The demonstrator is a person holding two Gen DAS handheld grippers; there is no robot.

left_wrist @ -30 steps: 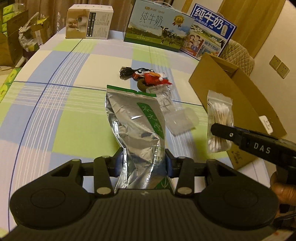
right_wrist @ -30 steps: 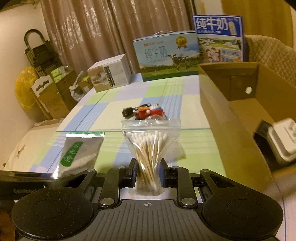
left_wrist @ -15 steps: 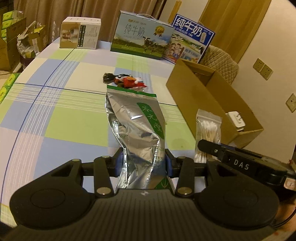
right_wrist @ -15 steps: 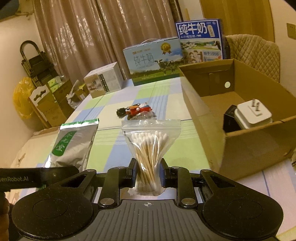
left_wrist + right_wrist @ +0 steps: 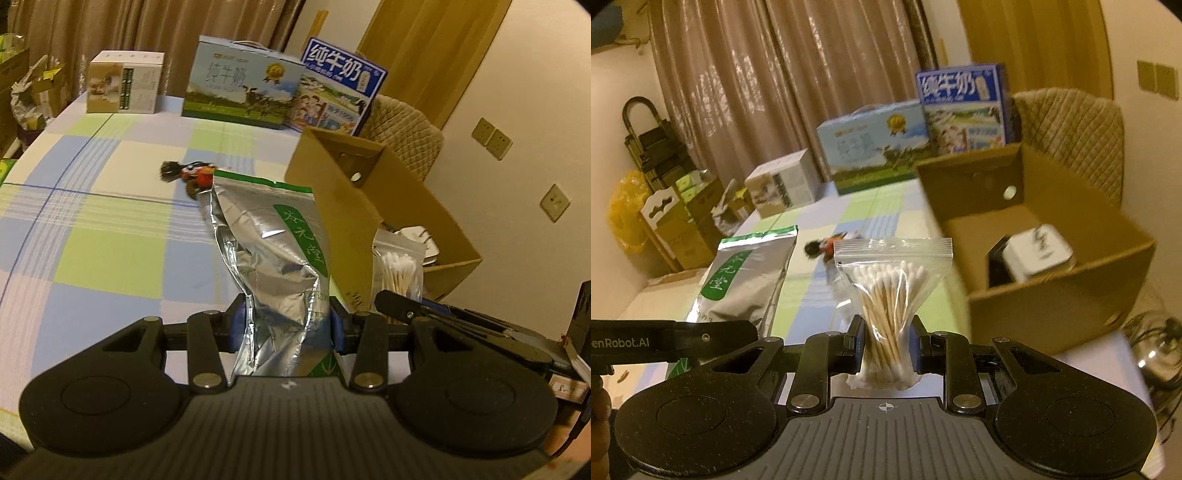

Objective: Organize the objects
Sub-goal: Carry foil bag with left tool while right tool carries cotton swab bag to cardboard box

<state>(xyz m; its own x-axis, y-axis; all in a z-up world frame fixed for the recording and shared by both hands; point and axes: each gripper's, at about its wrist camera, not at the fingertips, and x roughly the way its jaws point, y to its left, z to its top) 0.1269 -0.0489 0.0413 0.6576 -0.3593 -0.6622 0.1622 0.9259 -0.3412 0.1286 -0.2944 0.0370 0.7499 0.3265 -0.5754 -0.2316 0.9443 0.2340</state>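
Observation:
My left gripper [image 5: 286, 326] is shut on a silver foil pouch [image 5: 271, 258] with a green label, held upright above the table. My right gripper [image 5: 886, 347] is shut on a clear zip bag of cotton swabs [image 5: 892, 291], also lifted. The swab bag shows in the left wrist view [image 5: 399, 267], and the pouch in the right wrist view [image 5: 746, 277]. An open cardboard box [image 5: 1052, 302] lies ahead to the right of both; it holds a white plug adapter [image 5: 1036, 253] and a black item. A small red and black toy [image 5: 188, 173] lies on the checked tablecloth.
Two milk cartons [image 5: 240, 92] [image 5: 338, 96] and a white box [image 5: 123, 86] stand at the table's far edge. A quilted chair [image 5: 1075, 136] is behind the cardboard box. Stacked boxes and a yellow bag [image 5: 624, 214] sit beside the table on the left.
Both grippers have risen and pulled back with their loads, so the cardboard box's inside shows more. The right wrist view has swung towards the box and is motion-blurred.

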